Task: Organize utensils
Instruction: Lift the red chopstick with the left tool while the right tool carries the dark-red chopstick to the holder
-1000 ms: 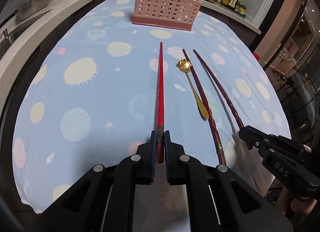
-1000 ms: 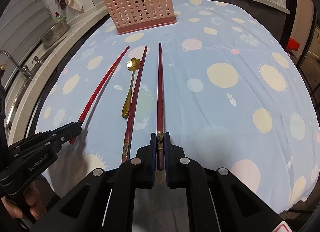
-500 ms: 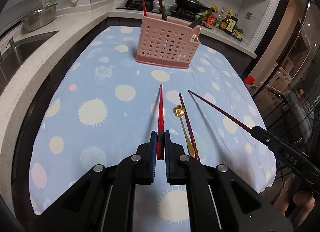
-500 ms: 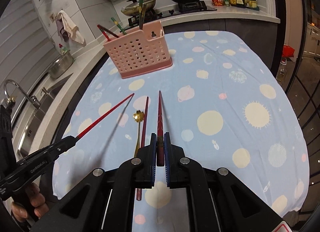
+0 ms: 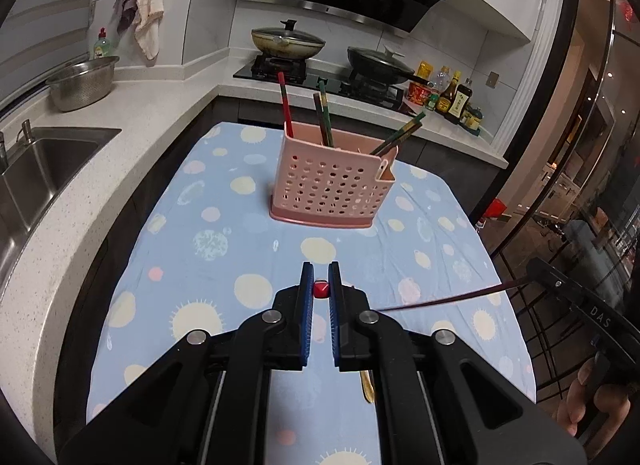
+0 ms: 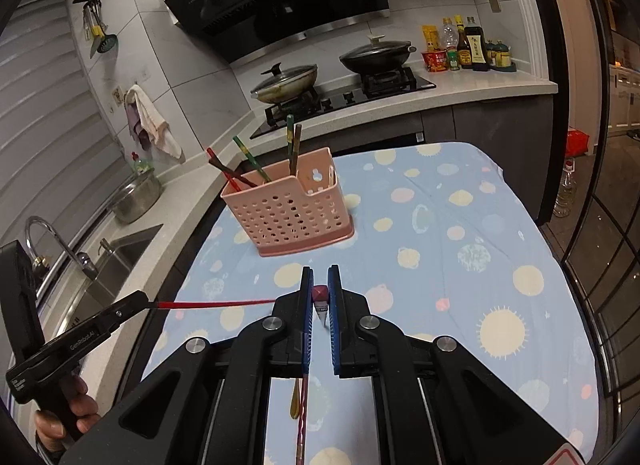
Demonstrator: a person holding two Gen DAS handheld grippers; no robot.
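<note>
My left gripper is shut on a bright red chopstick, seen end-on and held above the table. The right gripper is shut on a dark red chopstick, which also points straight ahead. Each gripper shows in the other's view: the right gripper with its dark chopstick, the left gripper with its red chopstick. A pink perforated utensil holder stands ahead, with several chopsticks in it. A gold spoon and another dark chopstick lie on the cloth below.
The table carries a light blue cloth with round patterns. A sink and a steel bowl are on the left counter. A stove with two pans and sauce bottles stands behind the holder.
Both grippers have risen from the table and tilted up, each lifting its chopstick off the cloth. The holder and the kitchen behind it have come into fuller view.
</note>
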